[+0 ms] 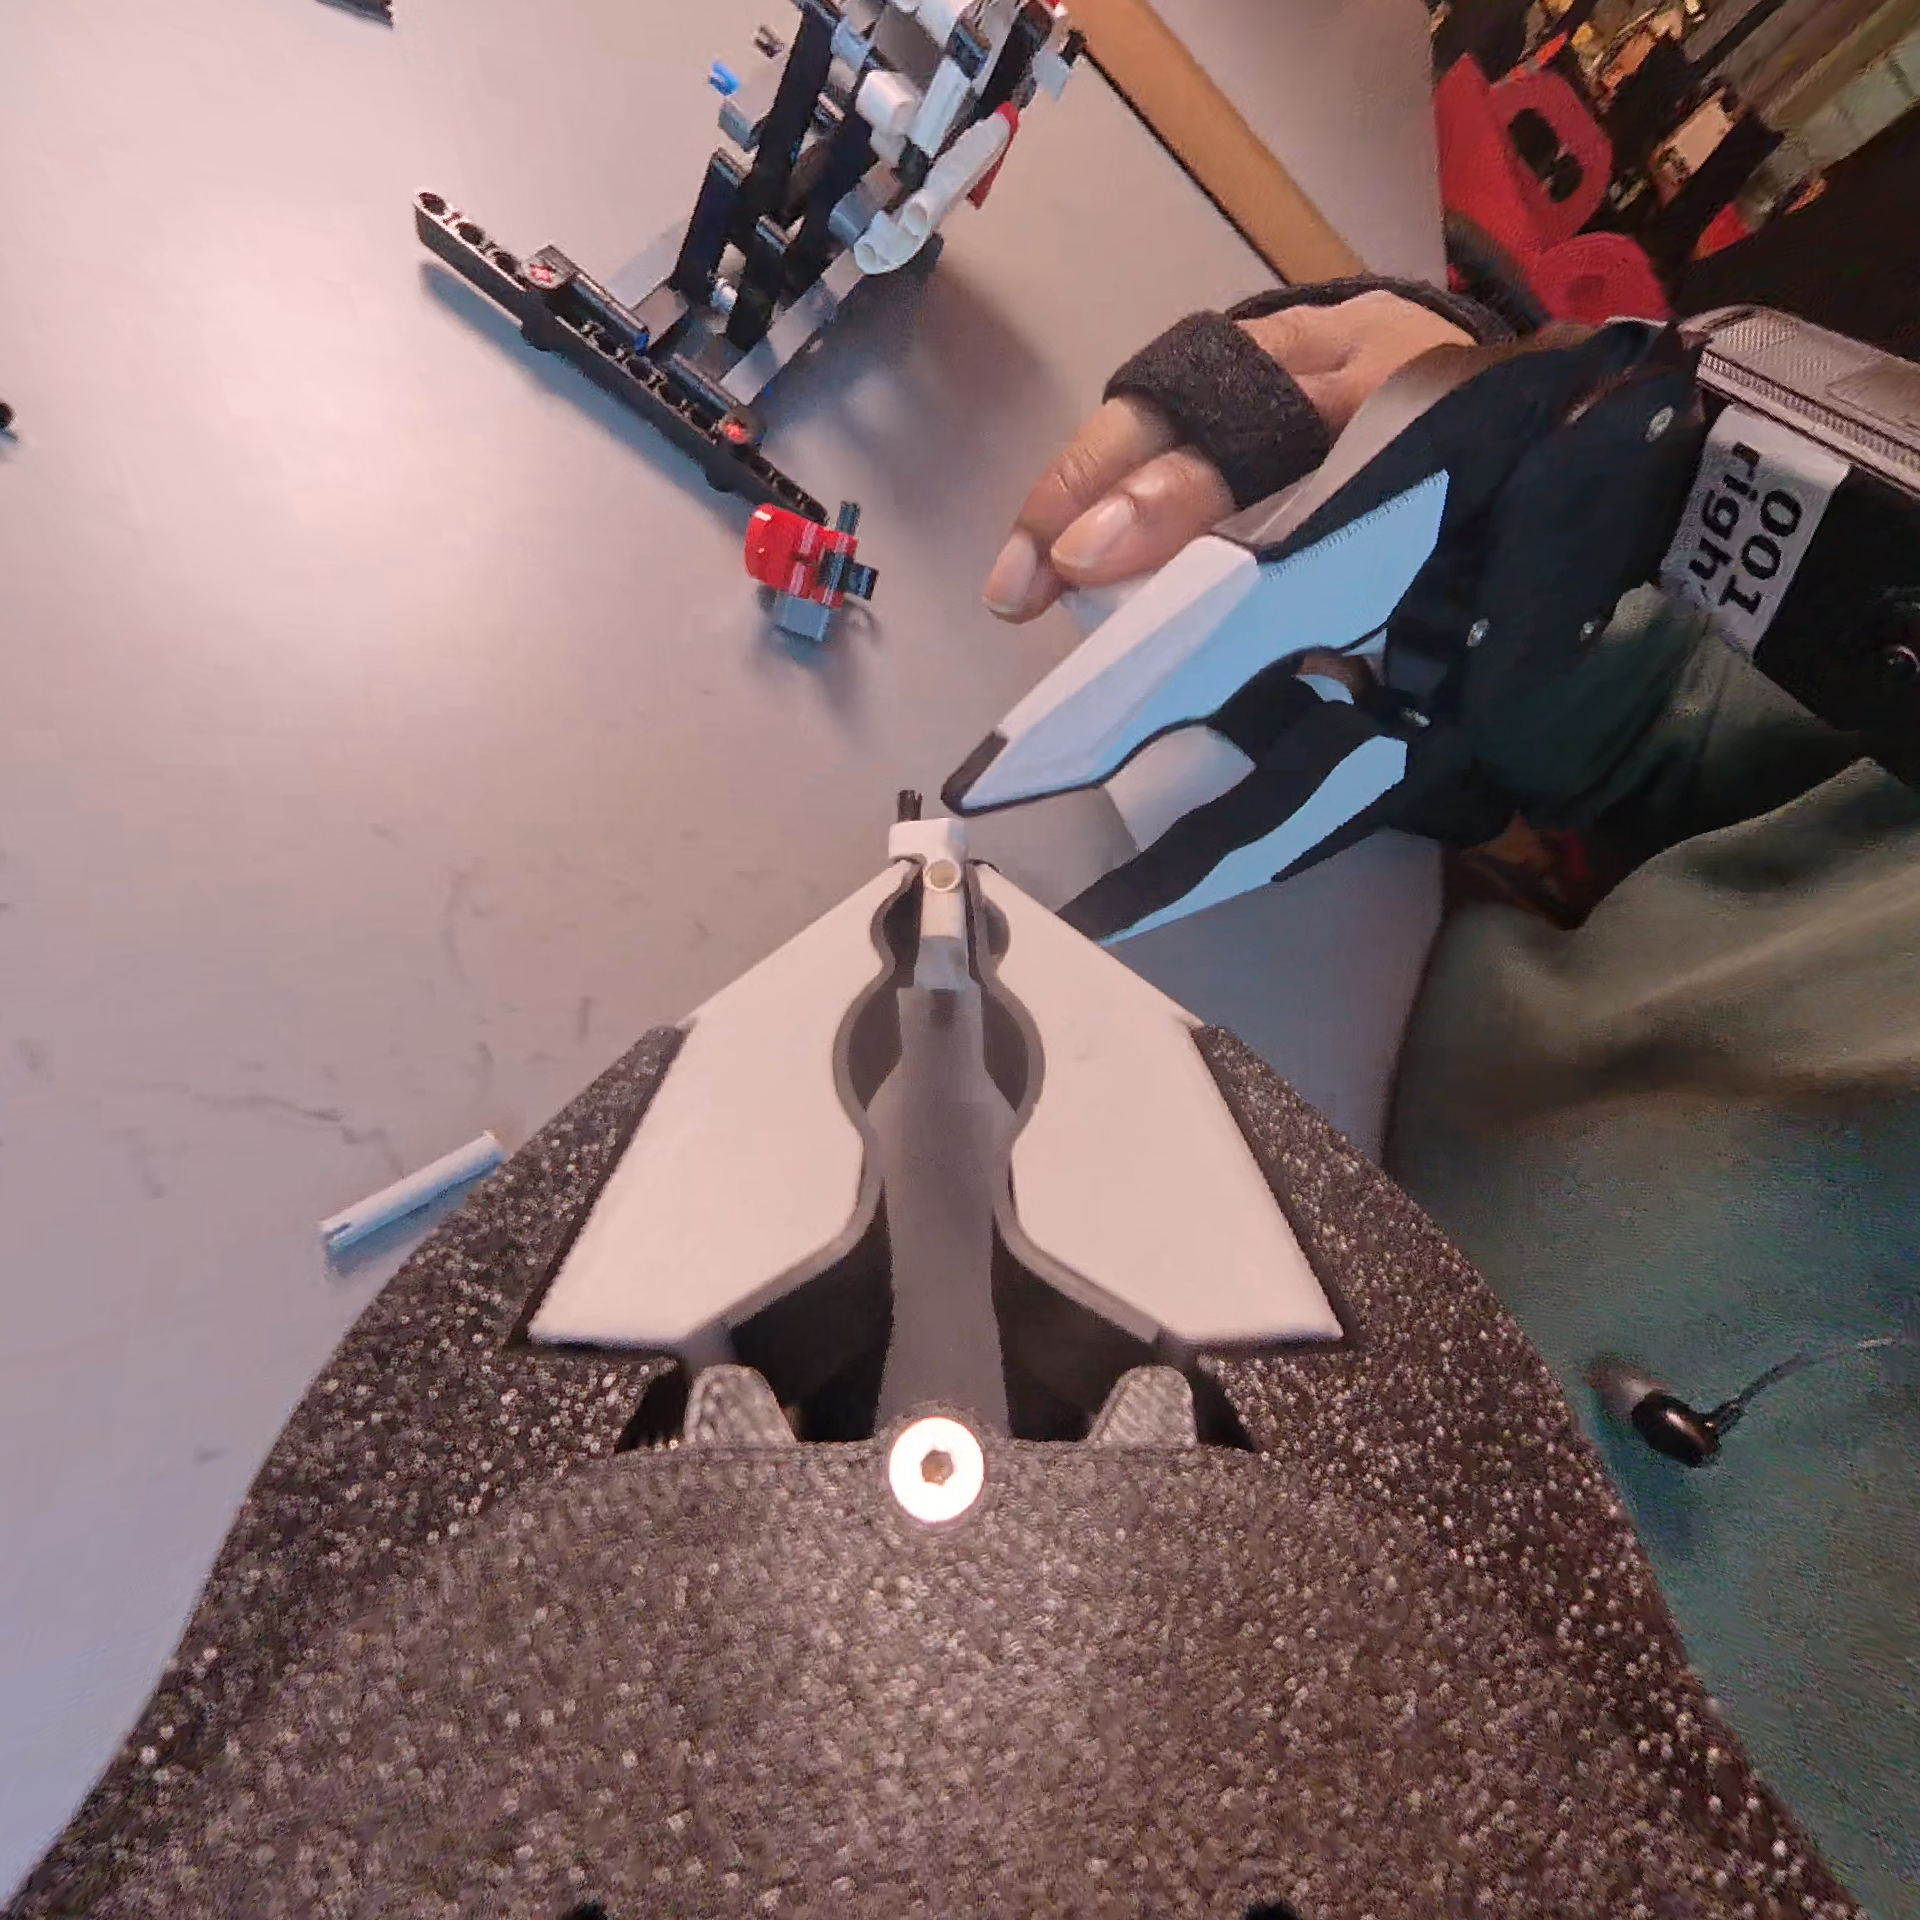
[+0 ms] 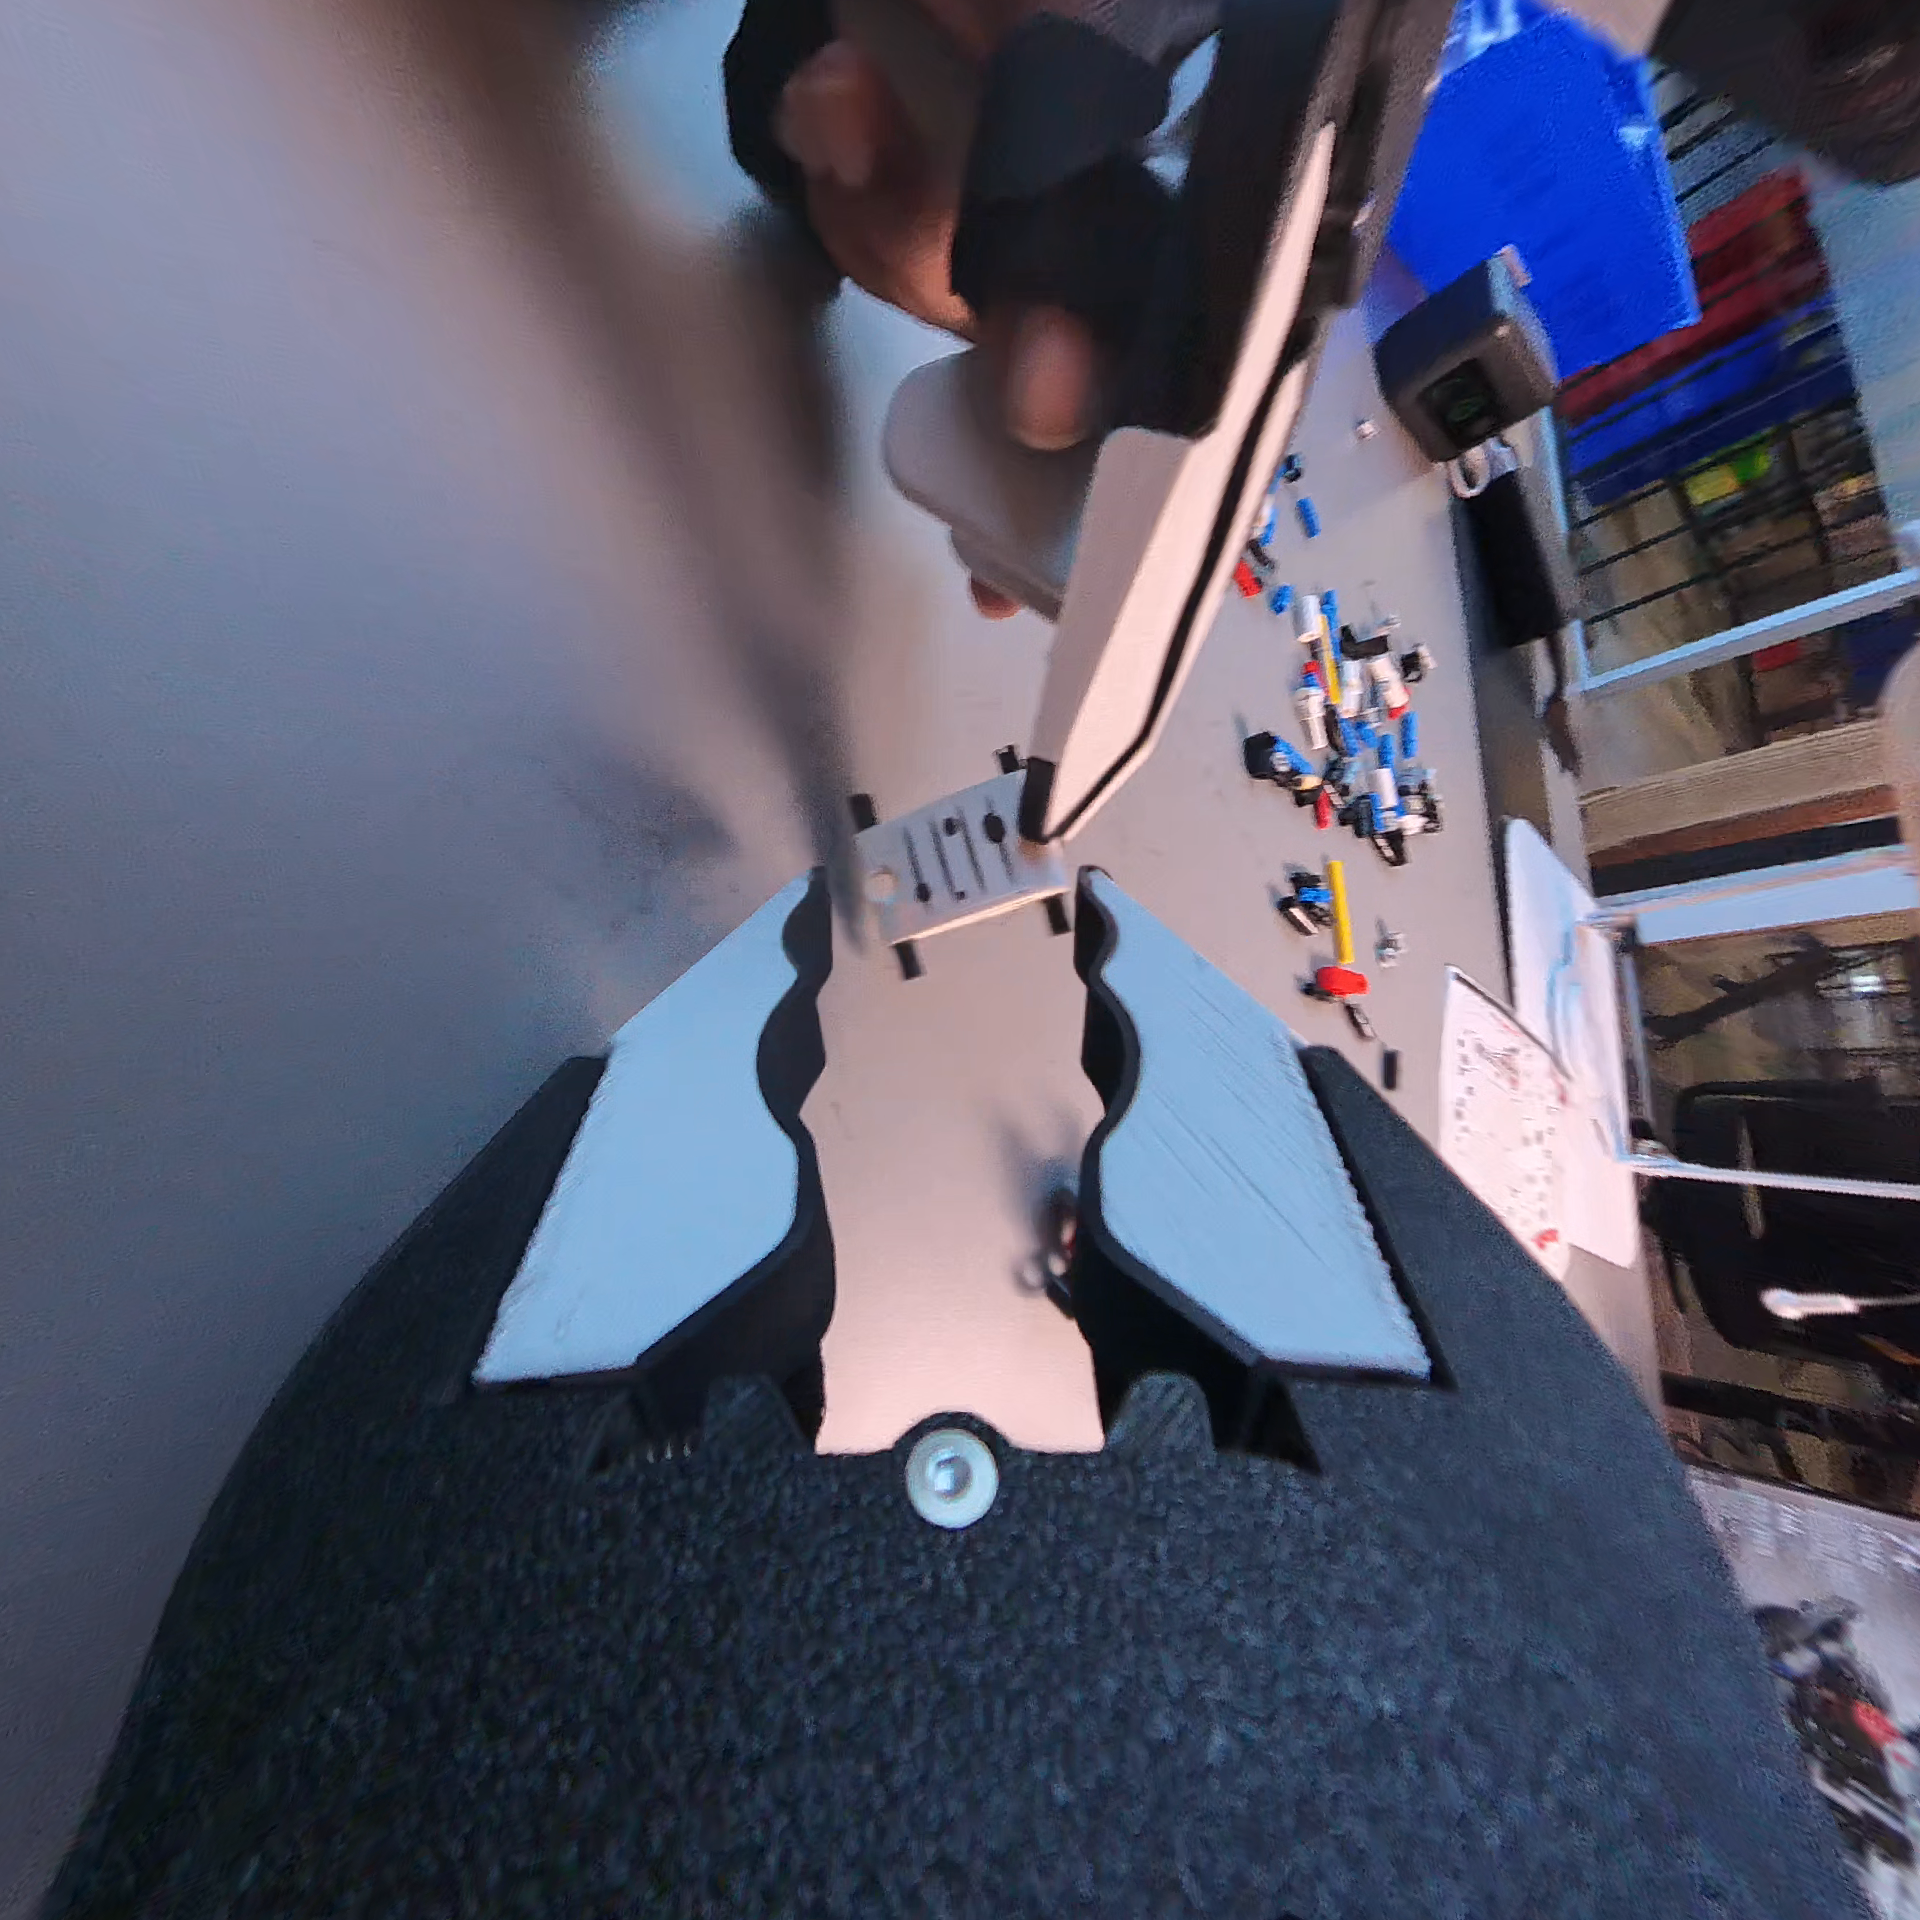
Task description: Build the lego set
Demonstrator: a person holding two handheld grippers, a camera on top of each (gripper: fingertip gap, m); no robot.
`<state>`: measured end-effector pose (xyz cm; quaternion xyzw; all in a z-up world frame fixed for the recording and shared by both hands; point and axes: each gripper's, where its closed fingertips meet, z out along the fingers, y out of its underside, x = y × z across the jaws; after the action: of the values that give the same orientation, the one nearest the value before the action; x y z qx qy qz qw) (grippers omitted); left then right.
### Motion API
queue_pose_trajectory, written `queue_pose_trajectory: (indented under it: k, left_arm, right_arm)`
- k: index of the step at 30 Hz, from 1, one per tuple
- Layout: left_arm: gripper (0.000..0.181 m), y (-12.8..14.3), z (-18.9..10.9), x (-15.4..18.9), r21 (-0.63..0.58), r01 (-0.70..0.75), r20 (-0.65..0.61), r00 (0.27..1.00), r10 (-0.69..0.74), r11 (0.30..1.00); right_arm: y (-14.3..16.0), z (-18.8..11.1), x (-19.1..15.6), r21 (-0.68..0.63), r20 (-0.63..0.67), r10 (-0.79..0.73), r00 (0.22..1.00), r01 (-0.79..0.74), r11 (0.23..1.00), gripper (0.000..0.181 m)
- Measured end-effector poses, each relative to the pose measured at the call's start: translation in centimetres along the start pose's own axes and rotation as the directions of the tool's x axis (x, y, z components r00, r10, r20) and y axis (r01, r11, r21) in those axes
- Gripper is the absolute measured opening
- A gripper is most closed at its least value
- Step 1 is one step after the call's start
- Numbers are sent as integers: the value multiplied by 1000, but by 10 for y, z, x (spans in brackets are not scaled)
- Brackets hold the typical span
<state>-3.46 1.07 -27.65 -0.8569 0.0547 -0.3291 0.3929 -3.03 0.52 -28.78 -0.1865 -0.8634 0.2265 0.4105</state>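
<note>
Left claw (image 1: 940, 868): narrow, pinching a small white piece (image 1: 932, 844) between its tips at frame centre of the left wrist view; black pins stick out of the piece.
White piece: in the right wrist view it shows as a slotted white plate (image 2: 961, 860) held by the tip of the left claw (image 2: 1039, 821), which comes down from the upper middle of the frame.
Right claw (image 2: 951, 904): wide apart and holding nothing; the piece sits just beyond the gap between its tips, closer to the left fingertip; whether it touches is unclear through blur.
Right claw, left wrist view (image 1: 1023, 857): enters from the right, its upper tip just beside the white piece, its lower finger below and to the right.
Hand (image 1: 1164, 457): right of centre, wrapped in a black strap, gripping the right claw.
Model (image 1: 831, 177): black and white build at the top of the frame, well apart from both claws.
Red part (image 1: 805, 556): small, left of the hand, near the model's long black beam.
Grey tube (image 1: 416, 1195): lies on the table (image 1: 312, 727) at lower left, near the left claw's body.
Loose parts (image 2: 1340, 727): blue, black, white, red and yellow, scattered on the table at right of the right wrist view.
</note>
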Motion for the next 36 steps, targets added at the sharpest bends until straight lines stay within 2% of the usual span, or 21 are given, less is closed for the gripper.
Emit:
queue_pose_trajectory:
  k: [2,6,9,11,13,15,16,19,22,24,27,32,36]
  left_arm:
    - [7,-1,-3,0,5,-37,6,999,37,999]
    - [6,-4,-7,10,33,-67,-23,997,67,997]
    - [6,-4,-7,24,46,-192,-61,979,195,980]
    - [6,-1,-8,31,40,-346,-45,937,347,938]
    - [6,5,-8,36,14,-513,-14,858,513,858]
    - [6,10,-7,39,1,-615,5,789,615,789]
    - [6,11,-7,37,-11,-630,20,776,631,776]
    - [8,19,-4,15,-107,-614,78,779,622,782]
    - [25,28,-1,0,-183,-566,109,801,589,804]
    - [31,30,3,1,-189,-538,101,821,562,821]
    - [38,35,8,9,-194,-514,61,844,533,836]
    - [34,40,13,7,-225,-511,52,844,533,830]
    - [32,38,10,-5,-248,-525,95,823,559,814]
  right_arm:
    - [4,4,-7,-6,37,42,998,-41,999,50]
    - [-5,8,2,29,-7,117,993,-117,993,51]
    - [-9,8,1,66,62,264,963,-268,961,51]
    - [-6,5,0,84,115,322,940,-333,939,39]
    - [-10,-2,-3,134,161,319,934,-341,931,19]
    - [-11,-5,-6,141,161,269,950,-292,946,16]
    - [-8,-5,-6,123,138,233,963,-250,960,15]
    - [4,-1,-3,21,60,158,986,-159,987,14]
    - [18,2,-4,-106,5,31,1000,-30,994,15]
    - [11,3,-18,-89,81,100,992,-92,992,20]
    - [2,-2,-24,-54,154,194,969,-187,981,47]
    - [9,-8,-17,-33,210,333,919,-334,942,48]
    - [18,-3,-18,-65,264,434,862,-433,899,59]
